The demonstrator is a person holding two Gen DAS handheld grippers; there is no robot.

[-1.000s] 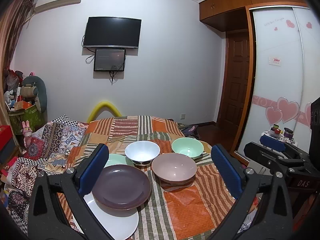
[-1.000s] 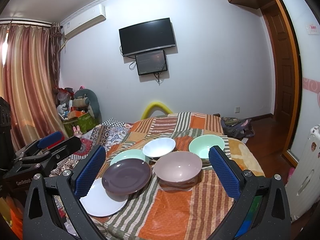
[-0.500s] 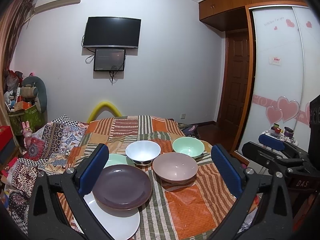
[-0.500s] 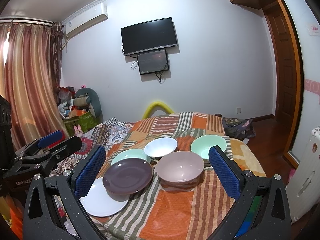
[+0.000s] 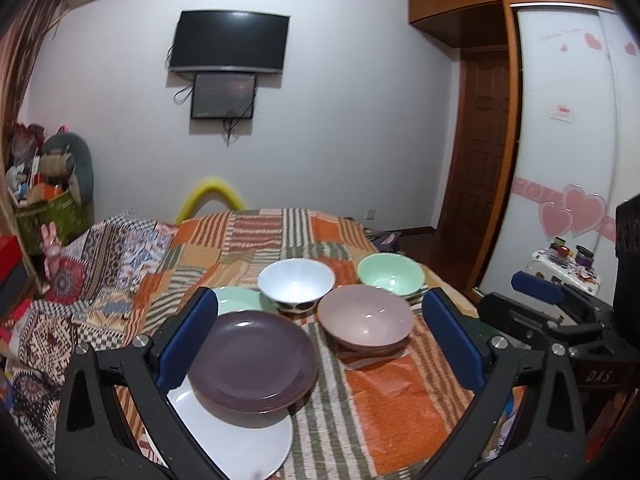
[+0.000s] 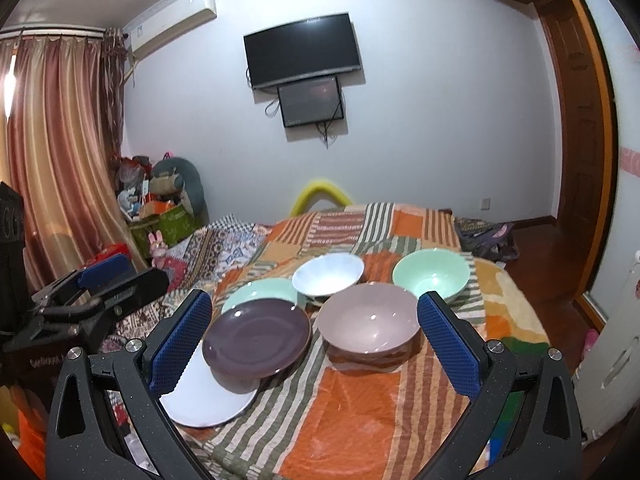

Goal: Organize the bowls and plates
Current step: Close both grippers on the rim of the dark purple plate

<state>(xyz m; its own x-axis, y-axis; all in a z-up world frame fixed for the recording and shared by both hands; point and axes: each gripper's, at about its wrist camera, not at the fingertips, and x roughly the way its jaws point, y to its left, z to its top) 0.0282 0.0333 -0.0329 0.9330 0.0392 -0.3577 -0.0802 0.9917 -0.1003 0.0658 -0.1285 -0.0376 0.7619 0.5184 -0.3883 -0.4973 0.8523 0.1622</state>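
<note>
On the striped orange blanket [image 5: 384,404] lie a purple plate [image 5: 252,356] [image 6: 256,334] overlapping a white plate [image 5: 236,436] [image 6: 208,396], with a pale green plate [image 5: 236,298] [image 6: 260,292] behind them. To the right stand a pink bowl [image 5: 366,318] [image 6: 370,322], a white bowl [image 5: 296,284] [image 6: 328,274] and a green bowl [image 5: 390,274] [image 6: 430,274]. My left gripper [image 5: 320,340] hangs open above the near dishes, holding nothing. My right gripper [image 6: 316,340] is open too, framing the purple plate and pink bowl.
The bed's right edge drops to a wooden floor [image 6: 536,252] with a bag [image 6: 484,236]. Patterned cushions [image 5: 80,280] and a box of toys [image 6: 164,216] crowd the left. A wardrobe [image 5: 568,140] and a small cluttered stand [image 5: 564,264] sit to the right.
Both grippers have eased slightly closer to the dishes. Nothing on the blanket has moved, and both stay open.
</note>
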